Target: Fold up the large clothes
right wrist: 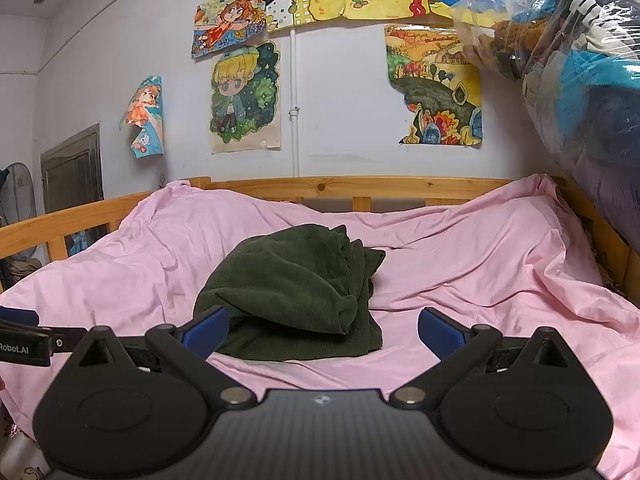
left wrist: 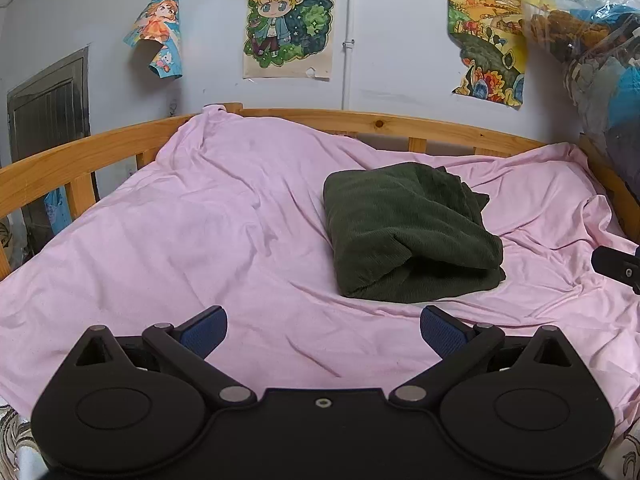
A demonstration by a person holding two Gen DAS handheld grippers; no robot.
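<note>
folded garment (left wrist: pixel 408 236) on sheet (left wrist: pixel 200 240), rail (left wrist: pixel 380 120) behind

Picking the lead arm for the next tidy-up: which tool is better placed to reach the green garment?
Probably the right tool: the folded green garment lies straight ahead, its near edge by the tool's left finger. From the left tool, also open and empty, it sits further ahead, off to the right.

Folded green garment (left wrist: pixel 412 236) on pink sheet (left wrist: pixel 200 240); left tool (left wrist: pixel 323 330) spread wide

left tongs (left wrist: pixel 323 330) are sitting wide open, gripping nothing — blue pads (left wrist: pixel 205 332) well apart. right tongs (right wrist: pixel 323 330) are doing likewise — spread wide, nothing between the fingers, both pointing forward, level.
</note>
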